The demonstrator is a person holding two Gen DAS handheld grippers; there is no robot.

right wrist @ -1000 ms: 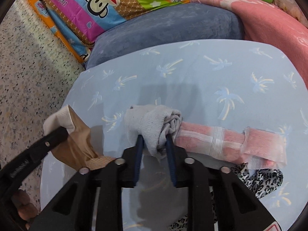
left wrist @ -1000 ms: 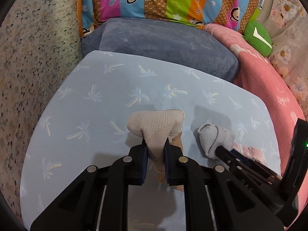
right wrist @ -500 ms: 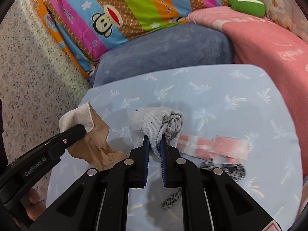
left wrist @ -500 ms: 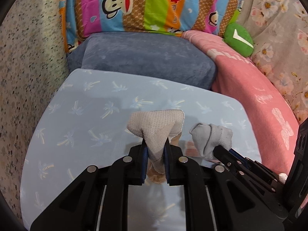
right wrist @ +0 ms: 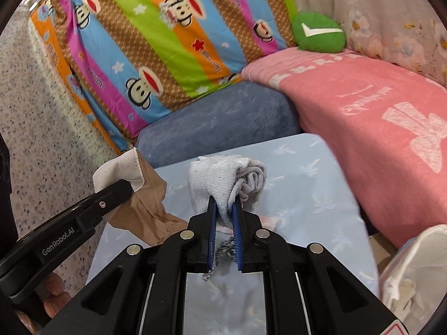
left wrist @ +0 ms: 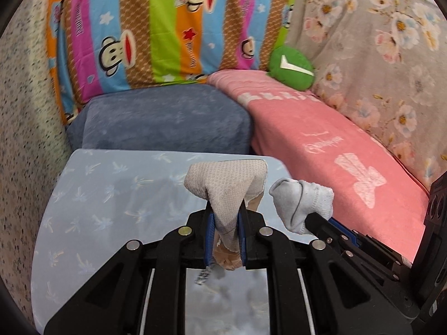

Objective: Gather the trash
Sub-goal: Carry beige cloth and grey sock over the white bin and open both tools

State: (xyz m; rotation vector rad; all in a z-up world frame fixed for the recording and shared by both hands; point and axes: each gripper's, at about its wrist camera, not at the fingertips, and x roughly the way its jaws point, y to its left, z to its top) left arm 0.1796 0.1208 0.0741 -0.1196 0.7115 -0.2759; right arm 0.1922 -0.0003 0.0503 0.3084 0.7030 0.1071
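A light blue mat (left wrist: 117,195) with palm prints lies below both tools, backed by a blue cushion (left wrist: 167,120) and a pink blanket (left wrist: 321,145). At the lower right edge of the right wrist view shows a white bag (right wrist: 413,273), probably the place for the trash; it lies nearer the right hand. The left gripper (left wrist: 225,217) is clamped on a beige sock (left wrist: 226,184), held clear of the mat. Just beside it, the right gripper (right wrist: 223,209) pinches a rolled grey sock (right wrist: 226,178), its roll lying crosswise to the jaws.
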